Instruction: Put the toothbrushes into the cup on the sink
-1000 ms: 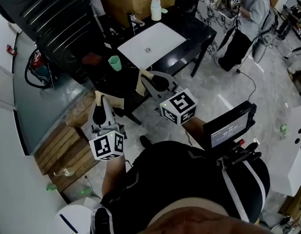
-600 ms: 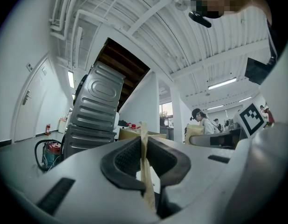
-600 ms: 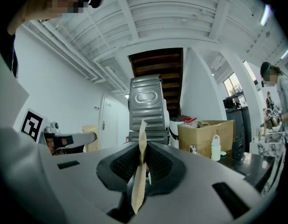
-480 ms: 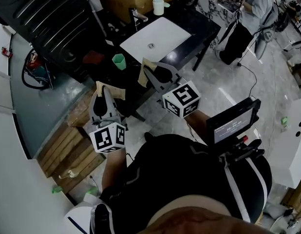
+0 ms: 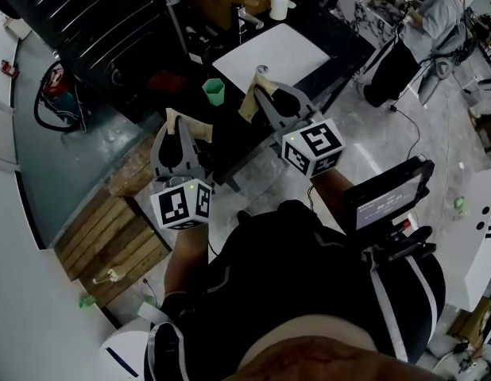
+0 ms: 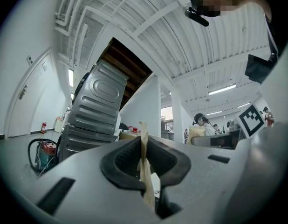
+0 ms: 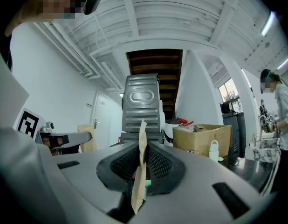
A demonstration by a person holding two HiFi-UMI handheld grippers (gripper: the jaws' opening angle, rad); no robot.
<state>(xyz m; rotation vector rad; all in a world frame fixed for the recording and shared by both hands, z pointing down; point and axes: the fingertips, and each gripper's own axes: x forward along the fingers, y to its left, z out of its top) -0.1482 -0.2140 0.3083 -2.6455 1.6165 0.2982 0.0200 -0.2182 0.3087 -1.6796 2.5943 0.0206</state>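
A green cup (image 5: 214, 91) stands on the dark counter (image 5: 230, 129) left of the white sink (image 5: 281, 54); no toothbrush shows in any view. My left gripper (image 5: 182, 125) hovers at the counter's near left edge, its tan-padded jaws pressed together with nothing between them (image 6: 143, 129). My right gripper (image 5: 252, 100) hangs over the counter just right of the cup, by the sink's near corner, jaws likewise shut and empty (image 7: 142, 127). A sliver of the green cup (image 7: 147, 183) peeks out behind the right jaws.
A faucet (image 5: 244, 18) and a white bottle (image 5: 280, 0) stand behind the sink, near a cardboard box (image 7: 200, 136). A large grey machine (image 7: 141, 104) looms at the left. Wooden pallets (image 5: 110, 228) lie below. Another person (image 5: 424, 22) works at the far right.
Both grippers have moved forward and up in the head view, closer to the counter; the cup and sink now sit nearer the right gripper. Jaws unchanged.
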